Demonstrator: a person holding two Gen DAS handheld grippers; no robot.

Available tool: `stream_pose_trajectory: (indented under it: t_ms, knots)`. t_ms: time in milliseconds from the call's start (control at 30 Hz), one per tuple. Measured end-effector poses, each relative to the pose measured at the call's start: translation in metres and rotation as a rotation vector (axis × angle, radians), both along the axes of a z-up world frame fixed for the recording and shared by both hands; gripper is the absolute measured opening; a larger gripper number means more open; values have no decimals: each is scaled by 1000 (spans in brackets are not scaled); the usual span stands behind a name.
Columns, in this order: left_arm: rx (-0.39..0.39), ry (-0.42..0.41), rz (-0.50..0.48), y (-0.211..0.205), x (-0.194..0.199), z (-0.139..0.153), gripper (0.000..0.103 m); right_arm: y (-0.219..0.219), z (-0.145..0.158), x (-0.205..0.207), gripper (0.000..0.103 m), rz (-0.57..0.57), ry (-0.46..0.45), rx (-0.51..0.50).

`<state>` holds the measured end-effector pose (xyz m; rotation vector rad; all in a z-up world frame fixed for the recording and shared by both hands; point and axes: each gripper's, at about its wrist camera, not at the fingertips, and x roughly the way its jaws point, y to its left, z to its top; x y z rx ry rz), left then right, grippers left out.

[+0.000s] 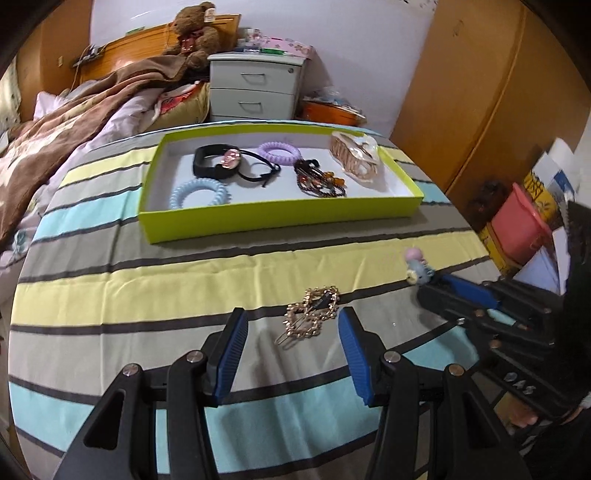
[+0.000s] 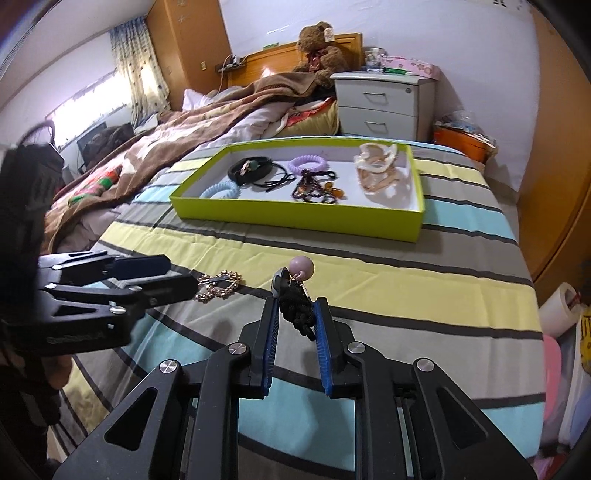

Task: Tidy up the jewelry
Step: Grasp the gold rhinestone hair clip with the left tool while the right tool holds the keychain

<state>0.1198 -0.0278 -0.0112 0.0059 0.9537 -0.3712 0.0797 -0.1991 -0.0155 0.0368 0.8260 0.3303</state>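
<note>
A lime-green tray [image 1: 236, 225] [image 2: 295, 218] lies on the striped bedspread and holds several hair ties, a beaded piece and a shell-coloured claw clip [image 1: 354, 157]. A gold hair clip [image 1: 314, 314] [image 2: 219, 286] lies flat on the bedspread. My left gripper [image 1: 291, 321] is open, its blue fingers either side of the gold clip's near end. My right gripper [image 2: 295, 310] is shut on a black hair tie with pastel beads [image 2: 297, 291], also showing in the left wrist view [image 1: 417, 267], held just above the bedspread.
A grey bedside cabinet [image 1: 255, 88] and a teddy bear [image 1: 194, 35] stand beyond the tray. A brown blanket [image 2: 166, 147] is heaped to the left. Wooden wardrobes [image 1: 480, 110] and a pink bin [image 1: 521, 229] stand to the right of the bed.
</note>
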Motion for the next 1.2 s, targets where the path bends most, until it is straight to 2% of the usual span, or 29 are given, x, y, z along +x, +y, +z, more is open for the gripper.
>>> stream_pose_trajectory:
  t_ms: [233, 533, 600, 667, 700, 833, 1200]
  knots:
    - [88, -7, -53, -19, 7, -12, 53, -10, 5, -7, 20, -32, -16, 6]
    - [138, -21, -85, -27, 14, -15, 53, -12, 9, -9, 20, -35, -30, 17]
    - [140, -28, -94, -30, 13, -15, 53, -13, 9, -10, 20, -36, -30, 18]
    - [133, -32, -104, -32, 13, -15, 45, -13, 9, -10, 20, -40, -30, 19]
    - [131, -32, -108, -32, 12, -15, 37, -13, 9, -10, 20, -41, -30, 21]
    - [134, -37, -116, -33, 10, -13, 33, -14, 8, -10, 20, -41, -28, 22]
    - [117, -53, -102, -30, 9, -7, 32, -14, 7, -9, 20, -45, -26, 27]
